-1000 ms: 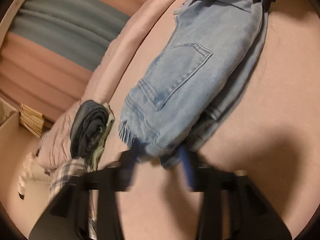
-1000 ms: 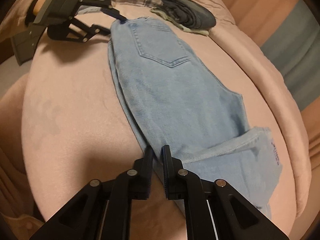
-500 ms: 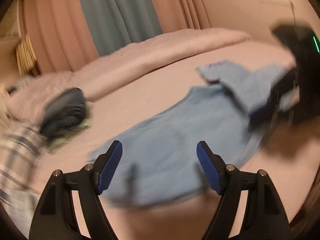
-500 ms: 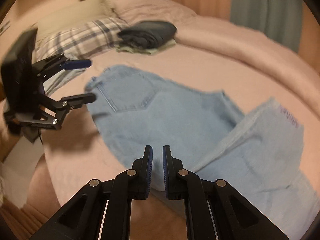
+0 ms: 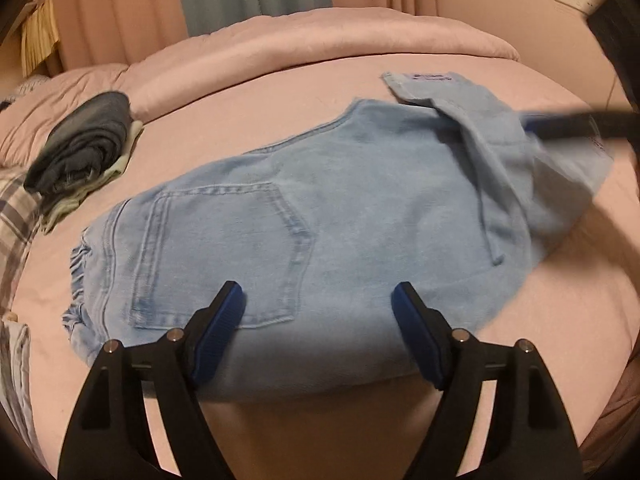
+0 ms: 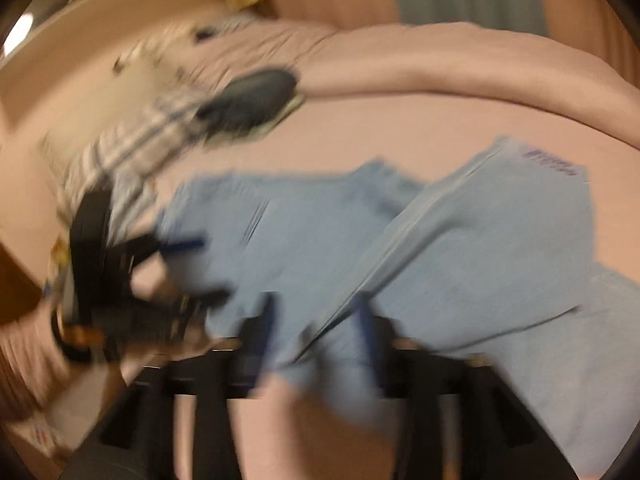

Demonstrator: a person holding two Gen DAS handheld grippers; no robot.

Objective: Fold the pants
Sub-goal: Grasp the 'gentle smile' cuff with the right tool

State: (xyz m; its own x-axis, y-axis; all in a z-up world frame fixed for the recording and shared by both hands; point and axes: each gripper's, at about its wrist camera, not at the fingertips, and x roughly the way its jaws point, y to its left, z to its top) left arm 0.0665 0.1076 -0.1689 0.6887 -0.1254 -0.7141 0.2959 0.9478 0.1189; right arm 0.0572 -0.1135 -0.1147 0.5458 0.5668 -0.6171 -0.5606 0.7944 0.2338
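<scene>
**Light jeans lie folded on the pink bed, both grippers open above them**

While the light blue jeans [image 5: 320, 216] rest flat on the pink bed [image 5: 248, 120], the left gripper [image 5: 318, 312] hovers over their near edge with its blue pads [image 5: 218, 332] wide apart. Nothing is between these pads; the denim with the back pocket [image 5: 224, 248] is seen below and beyond them. The frayed end of the jeans points to the left side of the left wrist view, and at the far right one part of the cloth is folded back over the rest, showing a small label [image 5: 430, 77].

The right gripper [image 6: 316, 320] is strongly blurred in its own view. Its jaws have just been opening, and the two fingers now stand apart, with the edge of the folded jeans [image 6: 460, 240] seen in the gap between them. I cannot tell for sure whether the pads touch the cloth, but they do not seem to press it. In the left wrist view the right gripper [image 5: 560, 126] shows as a dark blurred bar over the folded-back part.

Behind the jeans, near the rolled duvet [image 5: 320, 40], there is a pile of dark folded clothes [image 5: 86, 148], beside a checked pillow [image 5: 16, 216].
</scene>
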